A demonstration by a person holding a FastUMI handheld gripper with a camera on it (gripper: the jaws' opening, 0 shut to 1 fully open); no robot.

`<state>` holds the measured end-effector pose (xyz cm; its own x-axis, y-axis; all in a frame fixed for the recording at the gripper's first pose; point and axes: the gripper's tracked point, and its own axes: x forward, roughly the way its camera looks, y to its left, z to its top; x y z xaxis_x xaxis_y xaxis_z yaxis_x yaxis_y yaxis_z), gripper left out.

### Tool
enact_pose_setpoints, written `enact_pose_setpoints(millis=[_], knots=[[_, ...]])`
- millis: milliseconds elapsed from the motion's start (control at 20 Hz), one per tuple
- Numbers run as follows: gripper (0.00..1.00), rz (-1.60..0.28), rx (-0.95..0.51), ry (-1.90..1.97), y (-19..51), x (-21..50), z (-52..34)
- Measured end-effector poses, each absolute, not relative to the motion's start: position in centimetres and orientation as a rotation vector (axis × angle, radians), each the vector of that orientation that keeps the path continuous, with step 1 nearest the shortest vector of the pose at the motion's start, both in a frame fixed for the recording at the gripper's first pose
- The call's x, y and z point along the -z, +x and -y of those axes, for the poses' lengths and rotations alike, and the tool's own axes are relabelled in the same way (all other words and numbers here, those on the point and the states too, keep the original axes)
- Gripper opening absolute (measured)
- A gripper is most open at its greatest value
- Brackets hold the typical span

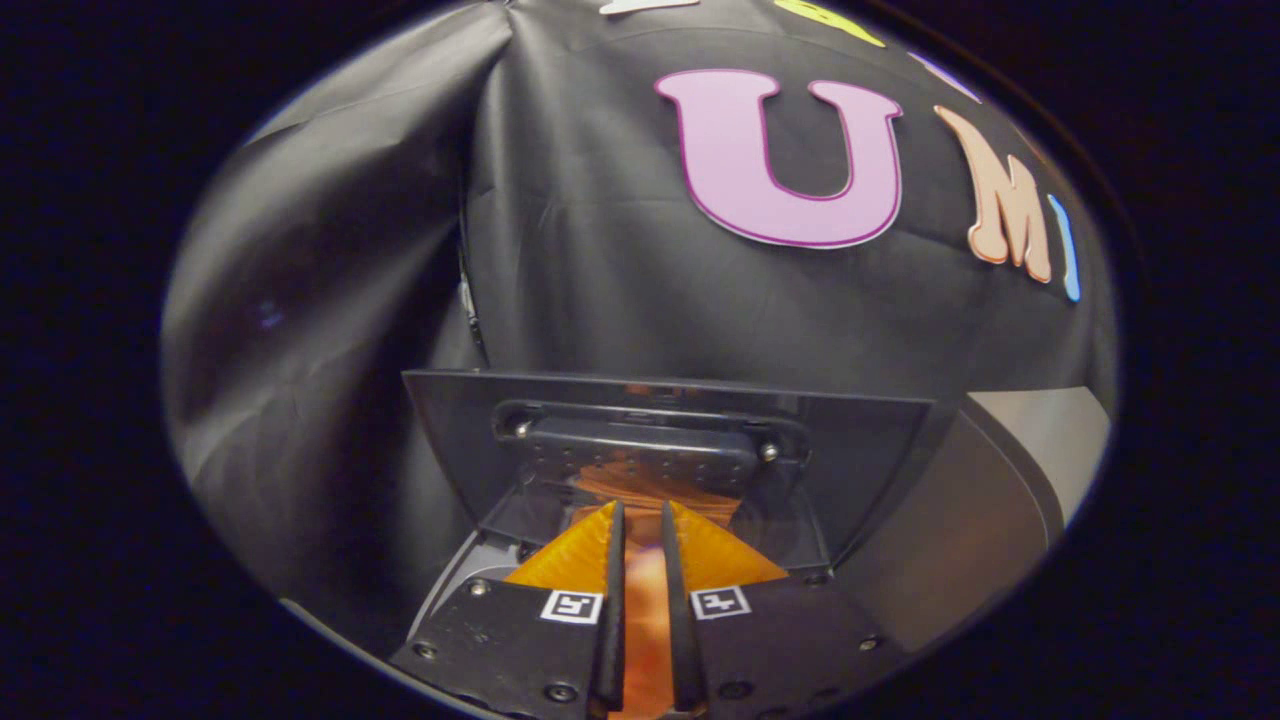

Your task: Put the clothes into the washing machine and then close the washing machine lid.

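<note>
Black cloth is hanging in loose folds behind everything. Ahead of your tongs (640,545) the washing machine lid (665,440) is standing raised — a flat, dark, glossy panel with a moulded handle bar and small screws, mirroring orange. Your tongs are nearly closed, leaving a narrow slot; something blurred and orange is sitting in it, possibly the clothes (640,600), though you cannot tell if both fingers are pressing it. To the right, the machine's smooth grey top (960,540) is curving away. Release early and soft fabric may be draping over the rim — or jamming the lid.
</note>
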<state>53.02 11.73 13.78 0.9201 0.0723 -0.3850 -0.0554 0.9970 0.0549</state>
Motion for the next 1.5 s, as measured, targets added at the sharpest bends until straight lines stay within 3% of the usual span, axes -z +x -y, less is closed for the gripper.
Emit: enact_pose_setpoints(millis=[100,300,700,1200,1500], knots=[[0.25,-0.378,-0.052,0.04,52.7,-14.4,-11.4],[1.0,-0.275,-0.06,0.007,53.0,-16.5,-12.0],[0.99,-0.101,0.01,-0.012,57.6,-21.9,-12.1],[1.0,-0.263,0.102,0.105,62.3,-18.9,-11.0],[1.0,-0.354,0.045,0.095,61.6,-18.7,-11.2]])
